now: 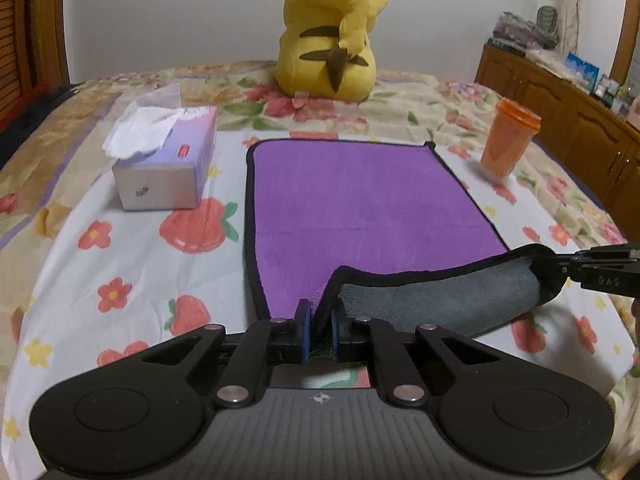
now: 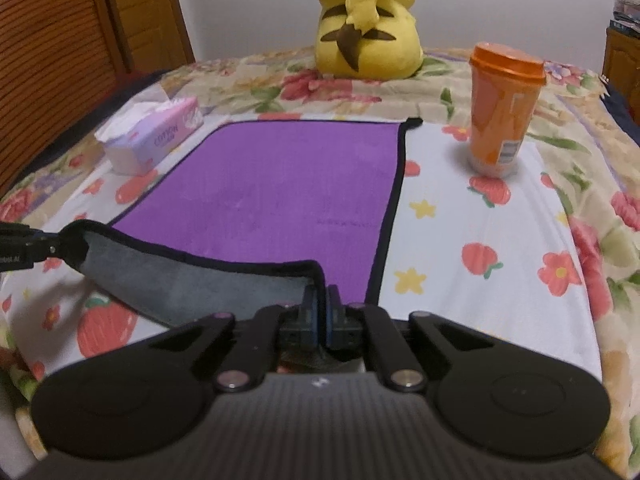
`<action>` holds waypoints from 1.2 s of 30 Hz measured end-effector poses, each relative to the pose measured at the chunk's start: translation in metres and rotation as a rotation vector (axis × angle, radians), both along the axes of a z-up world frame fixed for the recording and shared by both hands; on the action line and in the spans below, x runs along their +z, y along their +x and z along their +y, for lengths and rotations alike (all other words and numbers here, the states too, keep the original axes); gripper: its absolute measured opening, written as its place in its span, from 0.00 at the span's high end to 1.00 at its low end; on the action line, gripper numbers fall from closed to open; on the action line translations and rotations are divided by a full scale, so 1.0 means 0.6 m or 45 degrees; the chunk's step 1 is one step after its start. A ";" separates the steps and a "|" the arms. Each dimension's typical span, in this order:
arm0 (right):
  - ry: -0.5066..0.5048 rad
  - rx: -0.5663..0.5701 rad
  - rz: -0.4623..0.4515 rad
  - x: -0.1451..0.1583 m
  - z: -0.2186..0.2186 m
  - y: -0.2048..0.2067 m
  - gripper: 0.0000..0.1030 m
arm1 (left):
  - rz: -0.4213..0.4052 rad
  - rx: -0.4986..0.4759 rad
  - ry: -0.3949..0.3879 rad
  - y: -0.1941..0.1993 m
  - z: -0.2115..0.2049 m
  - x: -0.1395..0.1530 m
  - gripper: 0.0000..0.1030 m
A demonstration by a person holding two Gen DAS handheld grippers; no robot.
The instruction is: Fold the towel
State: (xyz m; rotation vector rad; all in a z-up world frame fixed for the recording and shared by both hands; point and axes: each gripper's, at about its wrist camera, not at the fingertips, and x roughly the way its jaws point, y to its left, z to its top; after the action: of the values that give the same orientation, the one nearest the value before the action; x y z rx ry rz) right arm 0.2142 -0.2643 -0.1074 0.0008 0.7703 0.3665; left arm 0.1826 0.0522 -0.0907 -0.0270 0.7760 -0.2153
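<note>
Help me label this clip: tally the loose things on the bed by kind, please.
Towel, near edge pinched by left gripper and right gripper: 1
Tissue box: 1
Orange cup: 1
Yellow plush toy: 1
Total: 4

One towel (image 1: 360,200), one tissue box (image 1: 164,168), one orange cup (image 1: 506,140), one plush toy (image 1: 332,28)
</note>
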 end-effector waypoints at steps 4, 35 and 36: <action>0.013 0.002 -0.024 0.004 -0.001 0.001 0.96 | -0.031 0.002 0.000 -0.003 -0.004 0.009 0.88; 0.066 0.022 -0.175 0.027 -0.003 0.032 0.96 | -0.143 -0.006 0.005 0.035 -0.009 0.023 0.89; 0.067 0.022 -0.181 0.028 -0.003 0.033 0.96 | -0.147 -0.006 0.005 0.037 -0.009 0.023 0.89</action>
State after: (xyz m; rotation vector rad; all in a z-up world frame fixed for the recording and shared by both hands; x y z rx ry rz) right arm 0.2339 -0.2662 -0.0907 0.0174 0.6204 0.3991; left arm 0.2048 0.0469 -0.0770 -0.0086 0.6613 -0.2177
